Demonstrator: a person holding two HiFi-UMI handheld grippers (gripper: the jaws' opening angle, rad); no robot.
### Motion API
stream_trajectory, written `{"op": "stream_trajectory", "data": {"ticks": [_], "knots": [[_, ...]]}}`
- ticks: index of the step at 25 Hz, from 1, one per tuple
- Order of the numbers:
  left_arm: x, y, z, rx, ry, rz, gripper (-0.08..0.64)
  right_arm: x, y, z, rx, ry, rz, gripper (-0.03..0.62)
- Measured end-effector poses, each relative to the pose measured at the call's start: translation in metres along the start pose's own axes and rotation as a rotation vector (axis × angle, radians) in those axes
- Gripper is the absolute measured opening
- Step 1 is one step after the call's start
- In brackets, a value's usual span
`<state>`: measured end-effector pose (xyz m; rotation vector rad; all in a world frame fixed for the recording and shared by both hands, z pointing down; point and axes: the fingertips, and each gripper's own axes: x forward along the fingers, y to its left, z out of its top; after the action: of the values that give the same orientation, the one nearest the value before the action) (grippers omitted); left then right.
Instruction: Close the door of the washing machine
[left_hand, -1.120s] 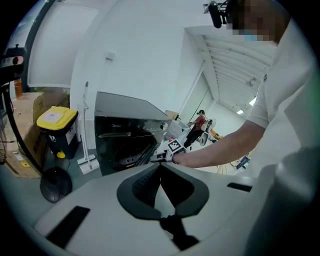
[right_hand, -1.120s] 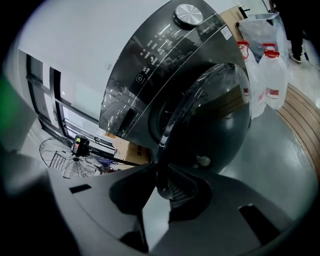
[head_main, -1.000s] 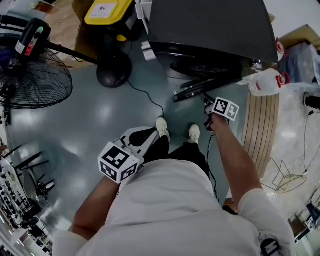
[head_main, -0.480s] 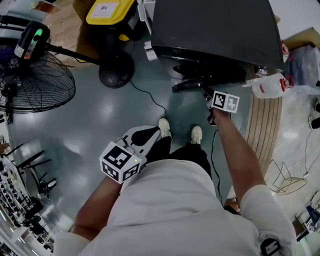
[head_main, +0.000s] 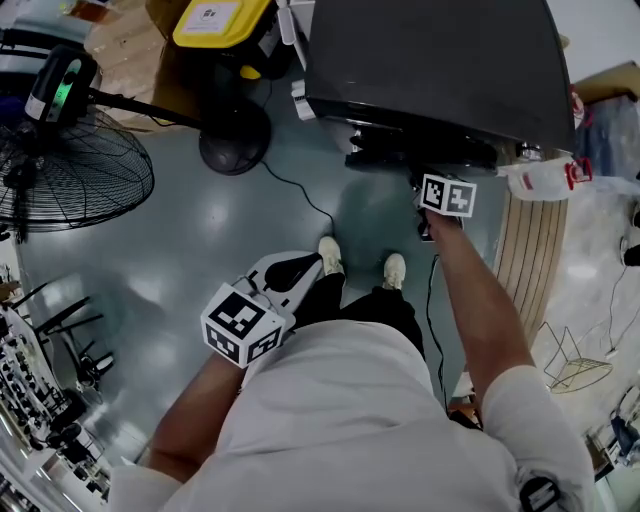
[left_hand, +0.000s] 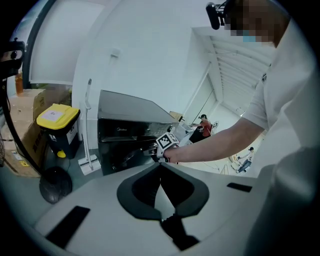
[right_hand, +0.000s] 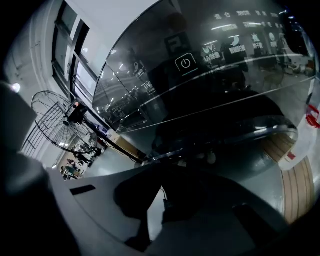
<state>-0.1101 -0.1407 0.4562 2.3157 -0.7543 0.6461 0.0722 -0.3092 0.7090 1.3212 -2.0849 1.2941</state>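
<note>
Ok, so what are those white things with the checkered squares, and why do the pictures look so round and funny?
A person holds a tool in each hand, and each tool ends in a claw that pinches. The checkered cubes are part of the tools. One picture comes from a camera on the person's head, looking down at the grey floor, their shoes, a big fan and a yellow-lidded bin. The other two come from wide-angle cameras riding on the tools, so they look round. The right claw reaches to the round door of the black washing machine; the door looks almost closed. The left claw is pinched shut, holds nothing and hangs by the person's leg.
</note>
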Motion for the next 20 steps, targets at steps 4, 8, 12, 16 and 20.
{"op": "stream_trajectory", "data": {"ticks": [4, 8, 12, 16, 20], "knots": [[0.006, 0.002, 0.006, -0.001, 0.004, -0.006, 0.017, 0.005, -0.004, 0.013, -0.024, -0.012, -0.043, 0.008], [0.01, 0.008, 0.011, -0.002, 0.007, -0.011, 0.017, 0.009, -0.007, 0.02, -0.044, -0.019, -0.075, 0.006], [0.014, 0.014, 0.017, -0.007, 0.014, -0.015, 0.017, 0.012, -0.01, 0.02, -0.029, -0.012, -0.112, 0.008], [0.014, 0.016, 0.018, -0.007, 0.023, -0.019, 0.017, 0.012, -0.011, 0.018, -0.052, 0.004, -0.145, 0.008], [0.018, 0.017, 0.012, -0.014, 0.04, -0.024, 0.017, 0.017, -0.013, 0.021, -0.079, 0.008, -0.159, 0.008]]}}
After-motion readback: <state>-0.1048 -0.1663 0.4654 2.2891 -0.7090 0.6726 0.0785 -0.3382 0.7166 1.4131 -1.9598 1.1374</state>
